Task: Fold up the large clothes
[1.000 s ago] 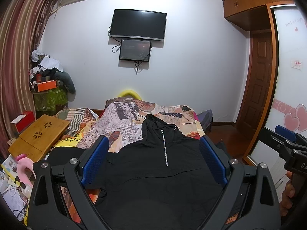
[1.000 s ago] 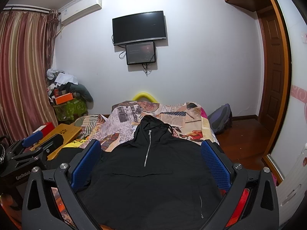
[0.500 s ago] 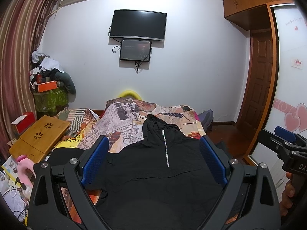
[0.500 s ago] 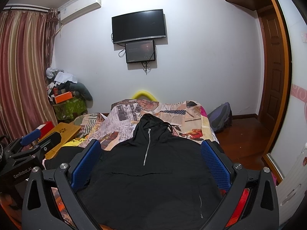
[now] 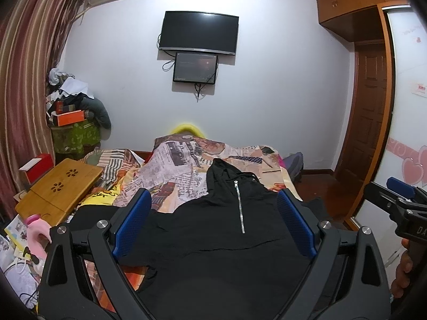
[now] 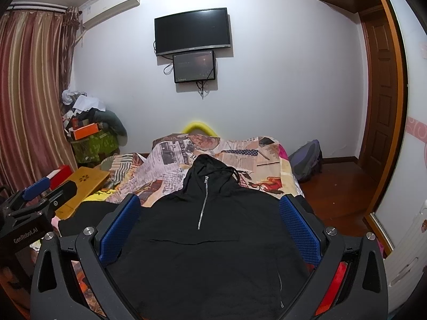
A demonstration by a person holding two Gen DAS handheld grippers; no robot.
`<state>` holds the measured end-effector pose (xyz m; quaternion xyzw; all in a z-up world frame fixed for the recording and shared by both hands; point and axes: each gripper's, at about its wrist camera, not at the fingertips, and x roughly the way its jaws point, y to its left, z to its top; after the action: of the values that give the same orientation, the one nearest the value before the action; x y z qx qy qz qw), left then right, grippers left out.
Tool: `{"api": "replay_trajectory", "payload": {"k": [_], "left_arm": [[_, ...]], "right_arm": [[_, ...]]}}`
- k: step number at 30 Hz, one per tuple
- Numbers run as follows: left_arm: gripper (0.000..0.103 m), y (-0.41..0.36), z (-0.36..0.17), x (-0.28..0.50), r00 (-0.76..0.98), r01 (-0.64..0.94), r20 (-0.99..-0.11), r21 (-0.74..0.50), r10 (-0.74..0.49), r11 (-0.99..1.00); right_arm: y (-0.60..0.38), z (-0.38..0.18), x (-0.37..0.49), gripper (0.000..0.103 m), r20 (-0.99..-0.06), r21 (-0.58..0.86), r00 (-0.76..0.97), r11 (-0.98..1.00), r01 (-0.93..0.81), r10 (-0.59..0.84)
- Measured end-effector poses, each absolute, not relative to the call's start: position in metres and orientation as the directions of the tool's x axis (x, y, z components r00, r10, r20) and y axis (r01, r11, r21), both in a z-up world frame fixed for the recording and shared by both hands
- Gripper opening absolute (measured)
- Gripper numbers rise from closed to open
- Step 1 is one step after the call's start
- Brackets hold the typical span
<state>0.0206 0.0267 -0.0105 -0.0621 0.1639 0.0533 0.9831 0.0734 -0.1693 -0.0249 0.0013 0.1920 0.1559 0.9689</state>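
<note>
A: What hangs on the far wall?
B: A TV (image 5: pixel 198 32), a small screen (image 5: pixel 195 67) below it, an air conditioner (image 6: pixel 110 4) top left.
A: And left of the bed?
B: Striped curtains (image 6: pixel 25 101), a wooden tray (image 5: pixel 60 188), an orange box (image 5: pixel 70 117).

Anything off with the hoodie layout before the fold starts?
Mostly fine: black hoodie lies flat, front up, on the bed. Its hood leans left of the zipper line. Both hand-held grippers are open, holding nothing.

Even, dim indoor light; sharp centre, strong fisheye bending, dark corners.
</note>
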Motion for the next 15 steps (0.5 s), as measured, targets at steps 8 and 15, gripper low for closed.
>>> {"api": "replay_trajectory", "payload": {"k": [8,15], "left_arm": [[0.095,0.065,-0.017,0.047,0.925,-0.21,-0.343,-0.095,0.166,0.973],[0.095,0.121,-0.04,0.078,0.877,-0.335,-0.394,-0.092,0.274,0.938]], "right_arm": [[-0.164,-0.028,0.093,0.103,-0.399,0.043,0.872,0.955,-0.293,0.285],[-0.161,-0.041,0.114,0.103,-0.435,0.017,0.863,0.961,-0.276,0.256]]}}
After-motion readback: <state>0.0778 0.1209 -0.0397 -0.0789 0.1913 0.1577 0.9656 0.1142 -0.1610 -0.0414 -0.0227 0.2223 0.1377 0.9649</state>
